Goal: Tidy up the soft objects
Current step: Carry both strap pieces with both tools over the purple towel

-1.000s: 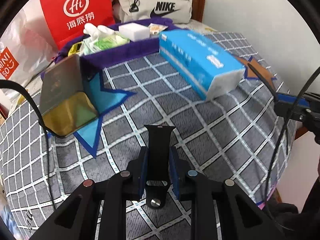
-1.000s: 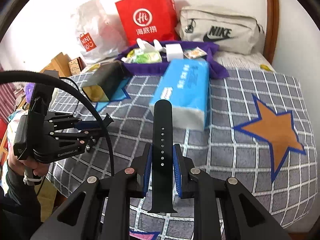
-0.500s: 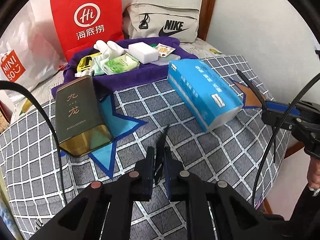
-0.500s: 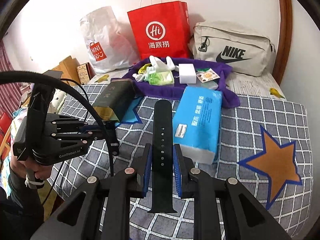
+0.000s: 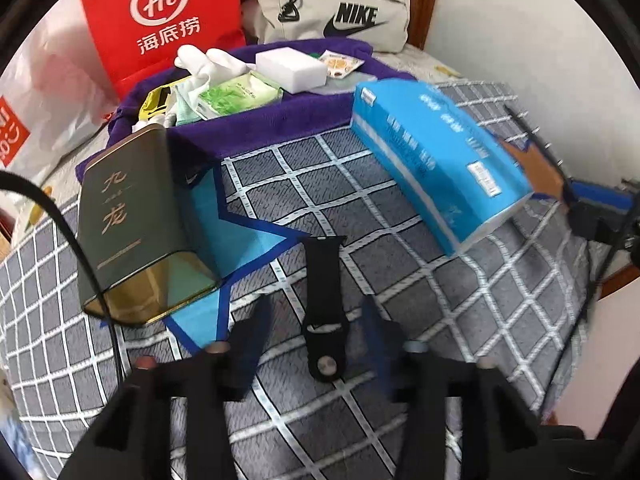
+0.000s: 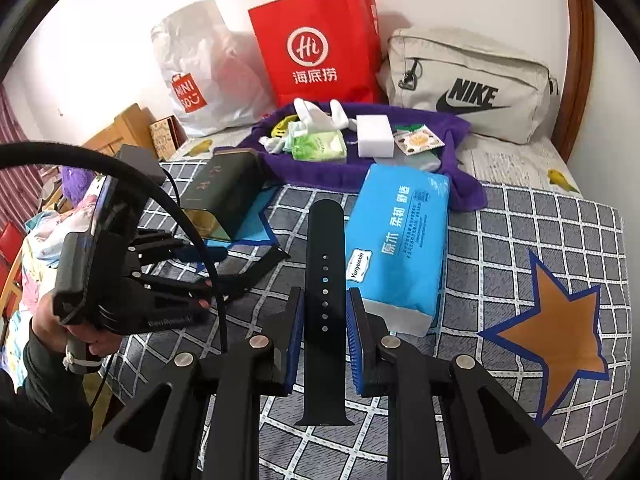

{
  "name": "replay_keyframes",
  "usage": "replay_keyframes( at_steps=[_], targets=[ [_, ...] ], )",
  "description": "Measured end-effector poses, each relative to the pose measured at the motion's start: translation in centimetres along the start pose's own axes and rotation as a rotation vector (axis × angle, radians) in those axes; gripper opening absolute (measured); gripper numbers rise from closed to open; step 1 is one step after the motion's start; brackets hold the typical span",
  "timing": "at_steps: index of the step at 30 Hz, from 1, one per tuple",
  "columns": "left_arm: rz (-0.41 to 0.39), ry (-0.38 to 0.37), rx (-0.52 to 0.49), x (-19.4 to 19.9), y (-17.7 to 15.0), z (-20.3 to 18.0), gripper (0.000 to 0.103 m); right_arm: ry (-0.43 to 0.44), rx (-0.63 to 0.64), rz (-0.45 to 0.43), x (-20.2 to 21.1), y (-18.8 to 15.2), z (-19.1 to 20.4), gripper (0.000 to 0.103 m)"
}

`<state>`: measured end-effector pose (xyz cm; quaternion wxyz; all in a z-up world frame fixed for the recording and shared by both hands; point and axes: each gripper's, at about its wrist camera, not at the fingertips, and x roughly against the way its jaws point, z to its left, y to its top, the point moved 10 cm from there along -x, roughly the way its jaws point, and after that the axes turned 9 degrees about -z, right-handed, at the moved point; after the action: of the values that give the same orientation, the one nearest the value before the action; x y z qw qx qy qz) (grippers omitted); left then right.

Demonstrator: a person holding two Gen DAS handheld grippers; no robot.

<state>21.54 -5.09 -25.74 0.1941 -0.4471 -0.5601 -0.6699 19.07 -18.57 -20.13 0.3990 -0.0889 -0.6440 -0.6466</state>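
Two matte black straps over a checked quilt

The left gripper (image 5: 316, 332), jaws just opened wide, has the short buckle strap (image 5: 324, 300) lying loose on the quilt (image 5: 400, 280) between them. The right gripper (image 6: 325, 316) pinches the long holed strap (image 6: 325, 280) near the glossy tissue pack (image 6: 396, 248).

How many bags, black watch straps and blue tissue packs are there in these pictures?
Bags: 3: red paper bag, white plastic bag, beige bag
Black watch straps: 2: lying strap, held strap
Blue tissue packs: 1
Total: 6
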Motion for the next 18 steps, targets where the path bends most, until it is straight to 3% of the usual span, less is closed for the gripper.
replay_keyframes(
  at_steps=[5,8,17,18],
  targets=[
    [0.032,0.013,-0.029,-1.8,-0.1,-0.5,0.051,-0.004,-0.009,0.021,-0.5,-0.5,-0.6,0.021],
    [0.025,-0.021,-0.039,-2.2,-0.1,-1.2,0.022,-0.006,-0.021,0.027,-0.9,-0.6,-1.1,0.021],
    [0.035,-0.025,-0.042,-2.5,0.2,-1.5,0.024,0.011,-0.032,0.037,-1.8,-0.5,-1.6,0.021],
    [0.034,-0.024,-0.042,-2.5,0.2,-1.5,0.020,0.014,-0.032,0.039,-2.0,-0.5,-1.5,0.021]
  ],
)
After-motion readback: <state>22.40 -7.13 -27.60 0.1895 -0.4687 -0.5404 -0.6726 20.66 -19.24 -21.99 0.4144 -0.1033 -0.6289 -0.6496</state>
